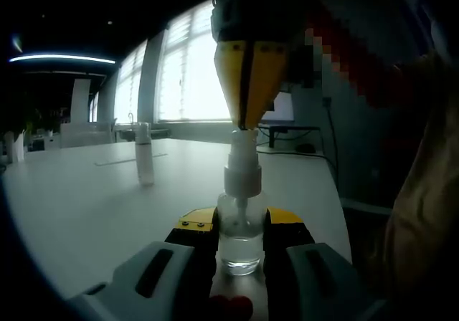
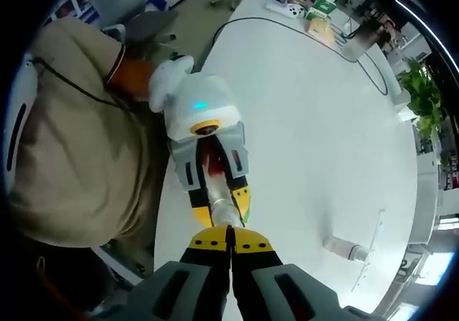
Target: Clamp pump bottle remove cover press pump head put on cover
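Observation:
A small clear pump bottle stands on the white table, and my left gripper is shut on its body. From above, my right gripper comes down with its yellow jaws shut, tips resting on the white pump head. The clear cover stands upright, off the bottle, further back on the left. In the right gripper view I look down past my shut right gripper onto the pump head and the left gripper around the bottle. The cover sits apart on the right.
A person in a beige shirt stands at the table's near edge. Boxes and small items lie at the table's far end beside a plant. Windows and a monitor lie behind the table.

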Available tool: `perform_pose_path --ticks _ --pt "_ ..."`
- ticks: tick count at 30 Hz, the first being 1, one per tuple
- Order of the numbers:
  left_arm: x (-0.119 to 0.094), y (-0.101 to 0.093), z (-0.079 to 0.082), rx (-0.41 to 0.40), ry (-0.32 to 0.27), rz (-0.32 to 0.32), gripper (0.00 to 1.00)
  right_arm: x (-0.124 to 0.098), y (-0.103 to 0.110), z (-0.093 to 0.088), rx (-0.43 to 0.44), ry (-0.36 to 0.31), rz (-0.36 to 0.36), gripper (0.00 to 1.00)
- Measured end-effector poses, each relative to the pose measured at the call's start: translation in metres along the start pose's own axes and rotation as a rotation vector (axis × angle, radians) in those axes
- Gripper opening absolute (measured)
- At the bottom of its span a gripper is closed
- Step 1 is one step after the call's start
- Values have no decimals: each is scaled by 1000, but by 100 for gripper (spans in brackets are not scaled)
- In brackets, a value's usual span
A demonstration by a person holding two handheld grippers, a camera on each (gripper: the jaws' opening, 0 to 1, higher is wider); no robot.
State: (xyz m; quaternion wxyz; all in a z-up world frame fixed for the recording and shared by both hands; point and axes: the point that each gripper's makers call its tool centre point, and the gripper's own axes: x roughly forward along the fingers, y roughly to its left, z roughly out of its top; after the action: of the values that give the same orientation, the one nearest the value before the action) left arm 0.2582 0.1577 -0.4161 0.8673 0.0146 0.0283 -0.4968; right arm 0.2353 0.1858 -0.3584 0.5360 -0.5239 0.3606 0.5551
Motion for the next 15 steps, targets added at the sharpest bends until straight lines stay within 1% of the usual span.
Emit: perform_pose_path --ticks 5,9,15 --pt "0 0 0 -3 0 -1 15 0 0 0 -2 -3 1 0" --pt "0 0 0 -4 0 0 15 -1 -1 0 9 -22 0 0" --pt "0 1 0 -6 1 1 15 -1 -2 1 12 -36 -35 0"
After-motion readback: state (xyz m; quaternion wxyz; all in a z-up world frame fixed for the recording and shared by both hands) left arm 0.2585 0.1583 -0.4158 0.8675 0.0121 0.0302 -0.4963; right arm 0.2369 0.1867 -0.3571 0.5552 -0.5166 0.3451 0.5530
